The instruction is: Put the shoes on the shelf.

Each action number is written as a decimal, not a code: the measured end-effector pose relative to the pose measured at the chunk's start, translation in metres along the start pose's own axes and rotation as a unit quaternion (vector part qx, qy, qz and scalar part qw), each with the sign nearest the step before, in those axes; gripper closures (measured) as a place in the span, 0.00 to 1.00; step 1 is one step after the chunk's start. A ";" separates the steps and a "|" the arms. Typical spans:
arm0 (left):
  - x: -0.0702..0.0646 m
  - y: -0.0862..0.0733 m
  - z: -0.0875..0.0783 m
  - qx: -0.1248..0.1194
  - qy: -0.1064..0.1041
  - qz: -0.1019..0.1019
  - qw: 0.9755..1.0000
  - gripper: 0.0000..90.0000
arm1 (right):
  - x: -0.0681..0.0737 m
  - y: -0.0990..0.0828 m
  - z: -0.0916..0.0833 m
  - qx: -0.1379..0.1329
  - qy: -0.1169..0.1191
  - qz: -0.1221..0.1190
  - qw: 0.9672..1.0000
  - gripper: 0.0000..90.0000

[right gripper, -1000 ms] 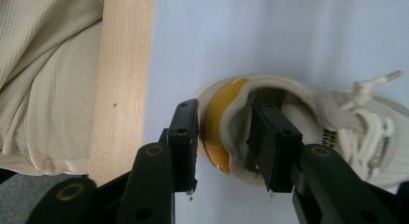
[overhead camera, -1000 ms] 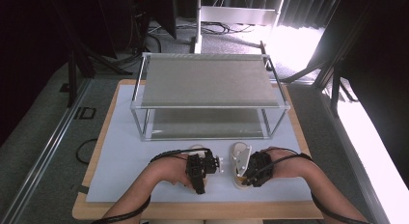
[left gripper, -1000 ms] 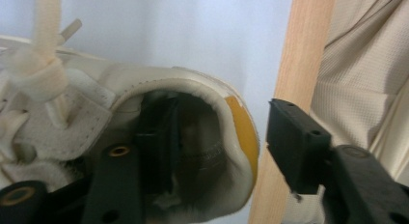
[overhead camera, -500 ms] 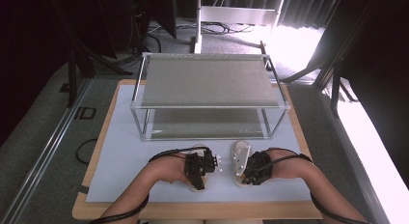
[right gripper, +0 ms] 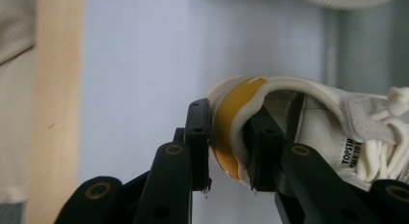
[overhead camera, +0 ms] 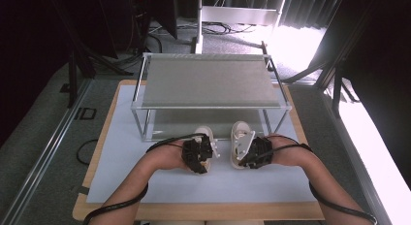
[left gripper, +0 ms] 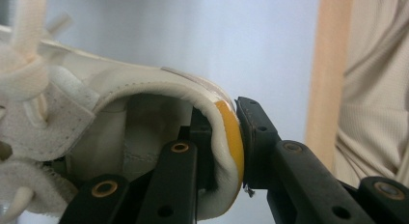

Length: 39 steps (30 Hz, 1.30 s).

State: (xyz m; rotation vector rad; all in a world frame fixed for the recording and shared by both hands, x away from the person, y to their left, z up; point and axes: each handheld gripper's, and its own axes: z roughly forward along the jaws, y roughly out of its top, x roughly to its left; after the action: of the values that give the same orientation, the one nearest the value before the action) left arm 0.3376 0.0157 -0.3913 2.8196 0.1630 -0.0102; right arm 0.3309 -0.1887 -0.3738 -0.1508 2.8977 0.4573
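Observation:
Two white sneakers with yellow heel tabs are held just in front of the rack, toes toward it. My left gripper [overhead camera: 205,155] [left gripper: 226,132] has just been closing and is shut on the heel of the left sneaker [overhead camera: 205,136] [left gripper: 144,84], one jaw inside the shoe and one outside on the yellow tab. My right gripper [overhead camera: 245,156] [right gripper: 230,134] has also been closing. It pinches the heel of the right sneaker [overhead camera: 238,132] [right gripper: 318,122] the same way.
A two-level metal rack [overhead camera: 208,82] stands at the back of the white mat [overhead camera: 145,186], its lower shelf right beyond the shoes' toes. The mat lies on a wooden tabletop [overhead camera: 92,210]. The person's forearms come in from the bottom.
Both grippers have moved away from the person toward the rack and risen a little, carrying a sneaker each. The jaws have tightened on the heels.

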 end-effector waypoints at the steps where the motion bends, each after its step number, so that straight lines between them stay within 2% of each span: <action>1: 0.004 -0.001 0.000 -0.008 0.002 0.003 1.000 0.87 | -0.003 0.001 -0.001 -0.006 -0.008 -0.007 1.000 0.82; 3: 0.013 -0.001 -0.001 -0.021 0.013 0.007 1.000 0.87 | -0.008 0.002 -0.001 -0.013 -0.013 -0.011 1.000 0.83; 5: 0.021 -0.001 -0.001 -0.034 0.014 0.007 0.999 0.87 | -0.014 0.005 0.001 -0.016 -0.014 -0.023 1.000 0.83; 9: 0.037 0.002 0.001 -0.041 0.022 0.010 0.999 0.87 | -0.025 0.010 0.010 -0.010 -0.007 -0.041 0.999 0.83; 13: 0.053 0.003 0.005 -0.052 0.014 -0.016 0.998 0.87 | -0.037 0.014 0.022 -0.007 -0.011 -0.048 0.999 0.83; 15: 0.060 0.002 0.008 -0.051 0.015 -0.022 0.998 0.87 | -0.043 0.015 0.028 -0.003 -0.011 -0.055 0.998 0.83; 16: 0.063 0.002 0.010 -0.048 0.017 -0.019 0.998 0.87 | -0.046 0.016 0.031 0.003 -0.009 -0.061 0.998 0.83; 18: 0.067 0.002 0.014 -0.058 0.016 -0.029 0.998 0.87 | -0.051 0.018 0.037 0.011 -0.006 -0.064 0.998 0.82; 19: 0.072 0.003 0.012 -0.033 0.022 0.004 0.999 0.87 | -0.056 0.019 0.041 0.008 -0.006 -0.078 0.997 0.82; 20: 0.075 0.004 0.013 -0.027 0.027 0.014 0.999 0.87 | -0.061 0.020 0.045 -0.001 0.002 -0.095 0.995 0.82; 21: 0.076 0.004 0.013 -0.022 0.029 0.026 0.999 0.87 | -0.063 0.020 0.046 0.002 0.006 -0.089 0.996 0.82; 22: 0.073 0.005 0.018 -0.051 0.020 -0.002 0.998 0.87 | -0.065 0.020 0.047 0.005 0.008 -0.084 0.996 0.82; 23: 0.074 0.005 0.020 -0.054 0.018 -0.001 0.998 0.87 | -0.067 0.020 0.047 0.004 -0.003 -0.072 0.997 0.82; 27: 0.081 0.005 0.026 -0.055 0.012 -0.007 0.998 0.87 | -0.073 0.018 0.054 0.004 0.003 -0.063 0.998 0.81; 30: 0.081 0.007 0.026 -0.048 0.013 -0.002 0.999 0.87 | -0.075 0.018 0.054 -0.013 -0.006 -0.049 0.999 0.79; 31: 0.080 0.008 0.027 -0.055 0.022 -0.009 0.998 0.86 | -0.075 0.017 0.054 -0.017 -0.011 -0.047 0.999 0.78; 34: 0.080 0.008 0.027 -0.060 0.025 -0.020 0.998 0.83 | -0.074 0.018 0.053 -0.019 -0.024 -0.045 0.999 0.74; 35: 0.081 0.008 0.025 -0.066 0.035 -0.019 0.997 0.83 | -0.073 0.018 0.053 -0.019 -0.031 -0.036 0.999 0.73; 36: 0.080 0.008 0.025 -0.075 0.045 -0.027 0.996 0.68 | -0.072 0.016 0.052 -0.025 -0.050 -0.015 0.998 0.58; 37: 0.076 0.009 0.025 -0.083 0.078 -0.048 0.992 0.61 | -0.072 0.014 0.051 -0.027 -0.057 -0.004 0.998 0.59; 38: 0.076 0.009 0.025 -0.083 0.078 -0.048 0.992 0.54 | -0.072 0.014 0.051 -0.027 -0.057 -0.004 0.998 0.59; 39: 0.075 0.012 0.024 -0.076 0.107 -0.066 0.989 0.52 | -0.070 0.012 0.048 -0.044 -0.067 0.007 0.997 0.57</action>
State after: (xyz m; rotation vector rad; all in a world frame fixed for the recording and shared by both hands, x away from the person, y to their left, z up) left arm 0.4140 0.0049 -0.4126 2.6467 0.3818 0.2646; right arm 0.4064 -0.1576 -0.3994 -0.1082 2.7517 0.5739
